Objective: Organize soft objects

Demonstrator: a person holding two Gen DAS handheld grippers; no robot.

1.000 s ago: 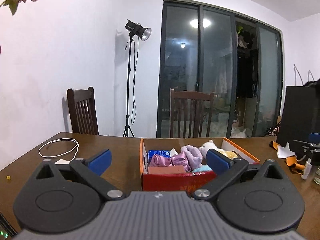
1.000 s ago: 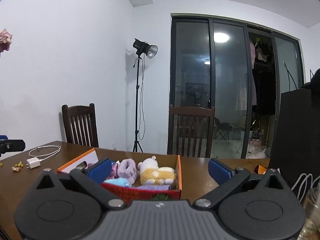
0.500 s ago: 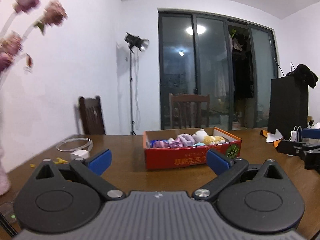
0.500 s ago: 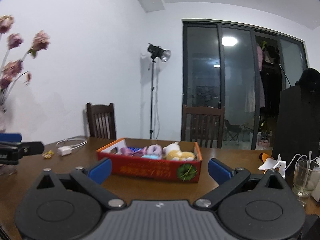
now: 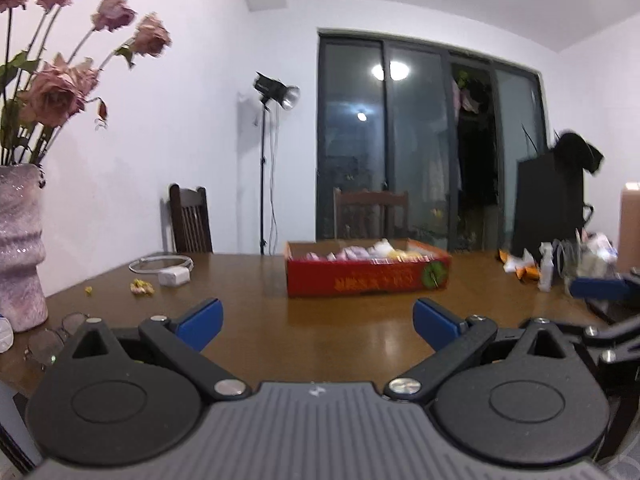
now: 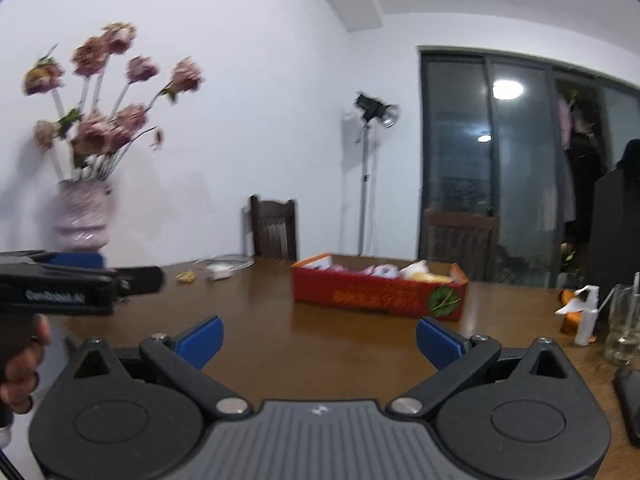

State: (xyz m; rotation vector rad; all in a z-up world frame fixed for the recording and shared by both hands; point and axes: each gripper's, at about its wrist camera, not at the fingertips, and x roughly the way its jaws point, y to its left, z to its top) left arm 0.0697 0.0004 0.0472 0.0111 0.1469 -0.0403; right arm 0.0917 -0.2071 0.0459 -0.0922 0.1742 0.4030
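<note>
Left gripper (image 5: pixel 316 322): jaws spread wide, nothing between the blue pads (image 5: pixel 202 320). It hangs low over the near part of the brown table (image 5: pixel 328 332), well short of the box.

Right gripper (image 6: pixel 319 334): also wide, empty, pads over bare tabletop. In its view the left gripper's body shows at far left, a hand (image 6: pixel 18 364) wrapped round its handle.

Red box (image 5: pixel 368 276) sits mid-table, well apart from both grippers, long printed side facing the cameras, green round mark near its right end. The soft things (image 5: pixel 360 251) lie inside it, just their tops showing above the rim: pale purple, white, yellow. Blurred; individual items cannot be told apart.

Left of the box: white charger (image 5: pixel 173 277) with coiled cable, a few small yellow bits (image 5: pixel 141 287) nearby. Far left edge: pink vase (image 5: pixel 20 248) with faded roses, glasses (image 5: pixel 52 340) lying beside it.

Right of the box: white spray bottle (image 6: pixel 586 314), a glass (image 6: pixel 624 328), orange-and-white scraps (image 5: pixel 520 266).

Behind the table: two dark chairs, a studio lamp (image 5: pixel 276 94) on a stand, dark glass doors.
</note>
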